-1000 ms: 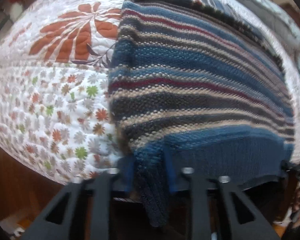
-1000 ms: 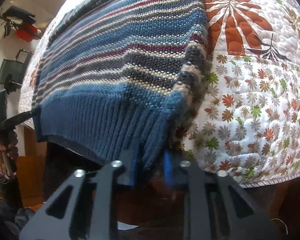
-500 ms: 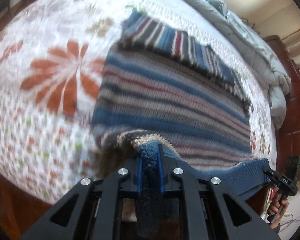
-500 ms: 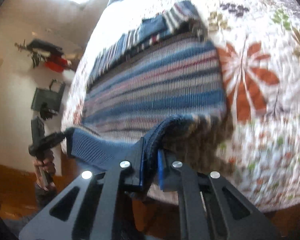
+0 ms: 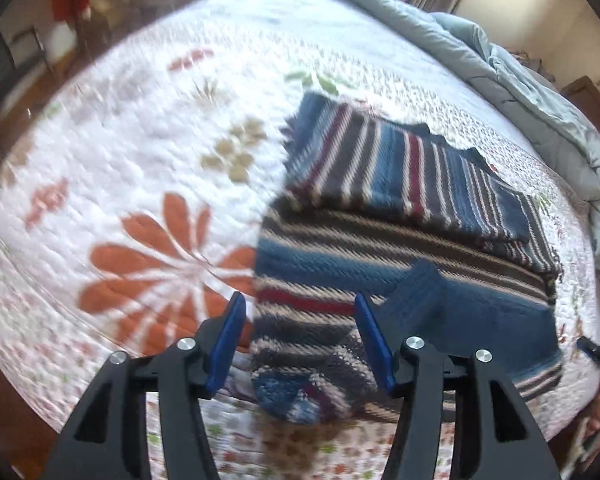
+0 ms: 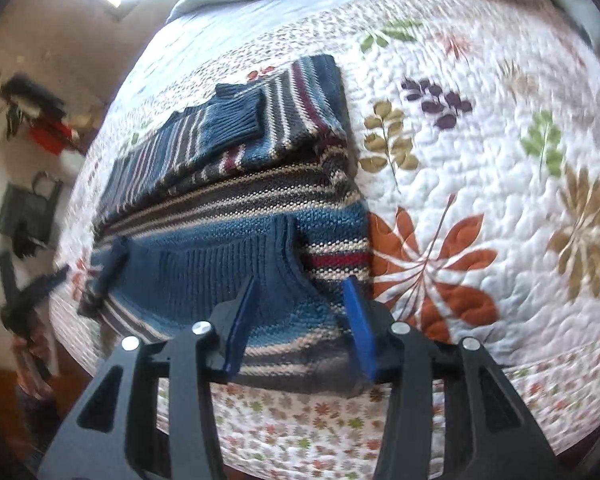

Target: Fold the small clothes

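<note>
Two grippers, left gripper (image 5: 298,340) and right gripper (image 6: 300,320), hover wide apart, empty, over the striped knit sweater (image 6: 260,232) on the floral quilt (image 6: 480,140)'s near edge; smoothing the hem (image 6: 204,276) flat seems wise.

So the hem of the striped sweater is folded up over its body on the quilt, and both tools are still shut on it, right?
Not quite: both tools are open. The left tool and the right tool show spread jaws in their wrist views. The striped sweater does lie folded on the quilt.

Sweater (image 5: 380,256): coarse ribbed knit. Quilt (image 6: 480,152): stitched puckered cloth. Left tongs (image 5: 300,336): matt black plastic, blue pads.
</note>
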Demonstrator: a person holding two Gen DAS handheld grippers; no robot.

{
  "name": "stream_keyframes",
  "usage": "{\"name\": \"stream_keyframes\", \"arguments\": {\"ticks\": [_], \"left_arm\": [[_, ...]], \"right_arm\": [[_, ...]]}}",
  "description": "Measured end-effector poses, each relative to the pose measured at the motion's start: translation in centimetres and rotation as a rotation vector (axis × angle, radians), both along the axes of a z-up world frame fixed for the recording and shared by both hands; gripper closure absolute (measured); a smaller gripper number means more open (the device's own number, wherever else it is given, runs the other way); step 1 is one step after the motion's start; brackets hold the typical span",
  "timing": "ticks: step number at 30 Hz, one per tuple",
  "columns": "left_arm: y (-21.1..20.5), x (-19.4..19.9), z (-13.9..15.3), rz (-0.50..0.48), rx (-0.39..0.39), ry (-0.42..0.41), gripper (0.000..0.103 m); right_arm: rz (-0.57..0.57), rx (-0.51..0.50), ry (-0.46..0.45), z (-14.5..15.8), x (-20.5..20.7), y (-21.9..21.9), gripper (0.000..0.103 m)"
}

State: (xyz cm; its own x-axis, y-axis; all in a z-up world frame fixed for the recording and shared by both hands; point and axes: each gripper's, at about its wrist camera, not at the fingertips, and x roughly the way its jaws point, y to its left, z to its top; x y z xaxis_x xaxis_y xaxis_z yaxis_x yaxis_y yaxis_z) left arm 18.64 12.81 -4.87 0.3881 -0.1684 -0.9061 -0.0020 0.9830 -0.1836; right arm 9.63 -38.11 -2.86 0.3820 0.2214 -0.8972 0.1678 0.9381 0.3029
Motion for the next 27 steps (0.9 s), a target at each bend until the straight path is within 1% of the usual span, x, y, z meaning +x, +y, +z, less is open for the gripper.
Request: {"name": "stream_keyframes", "arguments": {"ticks": [1, 4, 6, 8, 10, 13, 14, 16, 18, 20, 22, 23, 25, 27], "left_arm": [[-0.1, 0.0, 0.1, -0.014, 0.017, -0.010, 0.043], [-1.7, -0.2, 0.4, -0.098, 0.106, -0.038, 0.043], [-4.0, -0.4, 0.5, -0.190, 0.159, -0.060, 0.043], [-6.6, -0.7, 0.1, -0.276, 0.202, -0.079, 0.043], [-8.7, -1.1, -0.3, -0.346, 0.233, -0.084, 0.043], [-11.7, -1.9, -1.4, -0.442, 0.328, -0.099, 0.043], [-12.0, -2.1, -1.7, -0.451, 0.354, -0.100, 0.043], [-12.0, -2.5, -2.2, -0.456, 0.401, -0.102, 0.043], [-10.8, -3.2, -2.4, -0.440, 0.443, -0.111, 0.043], [-9.0, -4.2, -2.3, -0.424, 0.473, -0.116, 0.040], [-7.4, -5.4, -2.3, -0.431, 0.487, -0.117, 0.038], [-6.7, -6.4, -2.4, -0.459, 0.488, -0.115, 0.038], [-6.0, -7.3, -2.6, -0.484, 0.490, -0.114, 0.037], [-5.5, -7.6, -3.1, -0.482, 0.514, -0.116, 0.036]], "right_arm": [[0.028, -0.020, -0.006, 0.2, 0.1, 0.5, 0.050], [0.089, -0.033, -0.022, 0.3, 1.1, 1.8, 0.050], [0.137, -0.045, -0.025, 0.2, 2.0, 2.8, 0.049], [0.175, -0.057, -0.018, 0.0, 3.0, 3.9, 0.044], [0.194, -0.066, -0.005, -0.5, 3.9, 4.5, 0.044], [0.195, -0.059, 0.021, -1.5, 4.8, 4.7, 0.044], [0.193, -0.059, 0.023, -1.5, 4.8, 4.7, 0.043], [0.197, -0.066, 0.022, -1.6, 4.5, 4.7, 0.041], [0.203, -0.084, 0.022, -1.8, 3.9, 4.8, 0.041], [0.211, -0.099, 0.021, -2.0, 3.0, 5.0, 0.040], [0.207, -0.092, 0.024, -2.2, 2.3, 4.9, 0.040], [0.200, -0.084, 0.030, -2.4, 1.8, 4.8, 0.040], [0.186, -0.078, 0.038, -2.6, 0.8, 4.7, 0.040], [0.177, -0.080, 0.041, -2.6, -0.2, 4.5, 0.039]]}}
